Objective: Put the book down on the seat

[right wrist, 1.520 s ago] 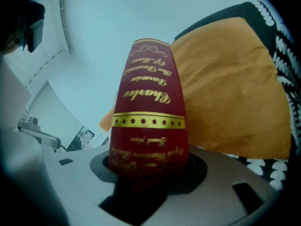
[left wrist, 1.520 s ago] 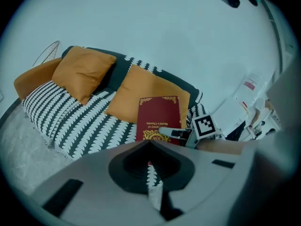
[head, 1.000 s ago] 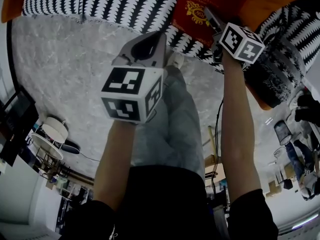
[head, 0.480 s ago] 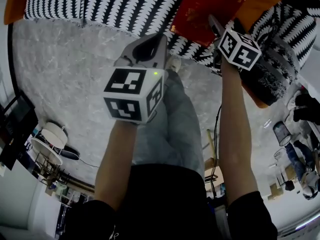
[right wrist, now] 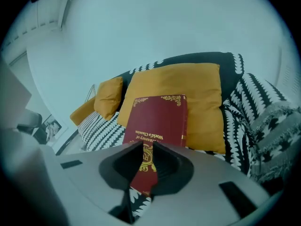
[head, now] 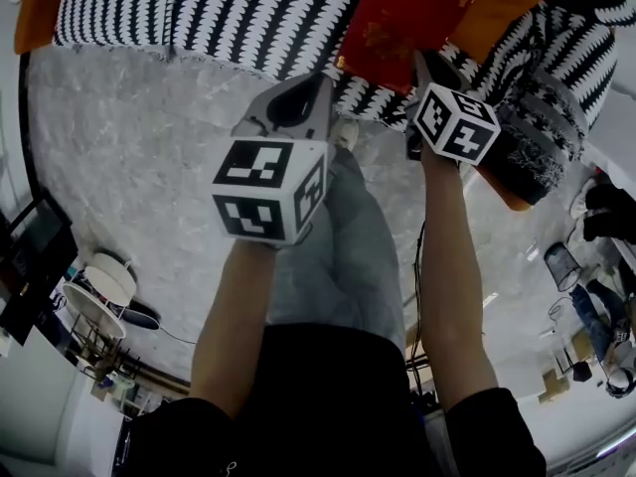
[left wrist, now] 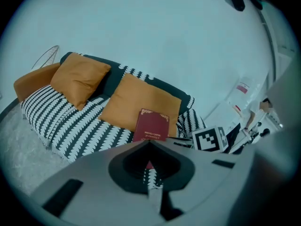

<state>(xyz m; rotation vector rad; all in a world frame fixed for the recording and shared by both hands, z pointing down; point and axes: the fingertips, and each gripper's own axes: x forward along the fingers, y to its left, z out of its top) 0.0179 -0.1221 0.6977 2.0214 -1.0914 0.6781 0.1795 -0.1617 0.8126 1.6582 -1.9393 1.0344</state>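
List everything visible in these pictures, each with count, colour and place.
sofa: one, orange under a black-and-white patterned cover, against the wall.
cushions: two, orange, on the sofa.
book: one, dark red with gold print, standing on the sofa, leaning on a cushion.
floor: grey, mottled, before the sofa.
left gripper: one, grey, jaws together, empty.
right gripper: one, grey, jaws closing, the book's lower edge showing between them.
forearms: two, bare, behind the grippers.
jeans: one pair, blue, between the forearms.
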